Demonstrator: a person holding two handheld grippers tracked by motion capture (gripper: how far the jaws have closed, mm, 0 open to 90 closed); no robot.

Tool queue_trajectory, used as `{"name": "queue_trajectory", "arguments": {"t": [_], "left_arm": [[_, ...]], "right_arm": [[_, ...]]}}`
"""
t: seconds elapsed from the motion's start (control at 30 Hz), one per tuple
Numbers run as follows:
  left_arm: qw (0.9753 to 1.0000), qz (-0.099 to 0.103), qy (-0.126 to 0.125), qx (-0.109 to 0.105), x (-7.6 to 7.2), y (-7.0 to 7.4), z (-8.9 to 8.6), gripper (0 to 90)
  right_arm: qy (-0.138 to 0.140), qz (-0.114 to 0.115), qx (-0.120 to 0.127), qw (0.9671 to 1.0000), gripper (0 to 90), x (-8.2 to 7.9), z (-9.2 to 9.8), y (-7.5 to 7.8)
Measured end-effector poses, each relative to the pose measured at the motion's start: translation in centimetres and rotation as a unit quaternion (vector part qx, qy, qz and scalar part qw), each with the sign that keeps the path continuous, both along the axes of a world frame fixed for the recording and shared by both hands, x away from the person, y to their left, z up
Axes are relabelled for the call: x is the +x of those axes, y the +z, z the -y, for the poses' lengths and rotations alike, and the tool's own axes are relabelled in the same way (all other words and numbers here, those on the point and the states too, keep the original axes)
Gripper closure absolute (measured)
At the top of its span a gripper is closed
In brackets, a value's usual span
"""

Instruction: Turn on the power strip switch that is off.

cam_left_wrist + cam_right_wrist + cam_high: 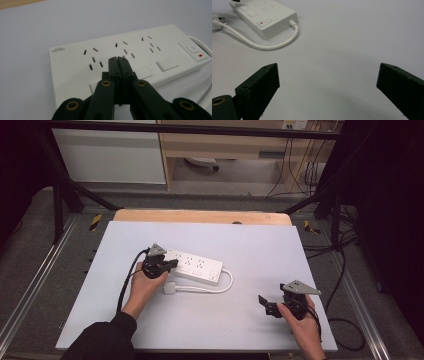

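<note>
A white power strip (196, 266) lies near the middle of the pale grey table, its white cable (220, 289) looping round to a plug (169, 287) in front of it. My left gripper (170, 264) hovers over the strip's left end, jaws pressed together with nothing between them. In the left gripper view the strip (140, 53) lies just beyond the shut tips (117, 59). My right gripper (266, 304) stands open near the table's front right, well away from the strip (265, 17); its jaws are spread wide over bare table in the right gripper view (328, 80).
The table (250, 245) has a wooden strip (200, 216) along its far edge. Black frame bars and cables stand on the floor to both sides. A white cabinet (110, 155) and a wooden shelf unit (225, 145) are behind.
</note>
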State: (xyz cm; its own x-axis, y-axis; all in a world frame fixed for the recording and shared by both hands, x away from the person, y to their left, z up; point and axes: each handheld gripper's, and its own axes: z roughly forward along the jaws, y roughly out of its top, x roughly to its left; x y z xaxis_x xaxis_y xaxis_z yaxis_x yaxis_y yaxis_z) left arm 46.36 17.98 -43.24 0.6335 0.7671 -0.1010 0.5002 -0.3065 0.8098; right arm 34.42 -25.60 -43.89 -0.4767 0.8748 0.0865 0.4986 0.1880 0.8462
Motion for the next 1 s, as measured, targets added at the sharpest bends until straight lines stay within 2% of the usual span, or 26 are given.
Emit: {"name": "queue_trajectory", "arguments": {"t": [0.13,0.63,0.73,1.0], "left_arm": [[1.0000,0.002,-0.001,-0.002,0.01,0.03,0.01,89.7],[0.9997,0.001,0.023,-0.012,0.15,0.23,-0.38,71.1],[0.9995,0.003,0.028,-0.014,0.14,0.32,-0.40,65.5],[0.9993,0.001,0.035,-0.014,0.22,0.36,-0.19,41.7]], "right_arm": [[-0.001,0.001,0.000,1.0000,5.0,-0.01,0.02,0.00],[-0.002,0.002,0.000,1.0000,4.8,-0.03,0.08,0.02],[-0.001,0.002,-0.001,1.0000,4.8,-0.02,0.08,0.01],[0.000,-0.001,-0.001,1.0000,4.4,-0.01,0.02,-0.02]]}}
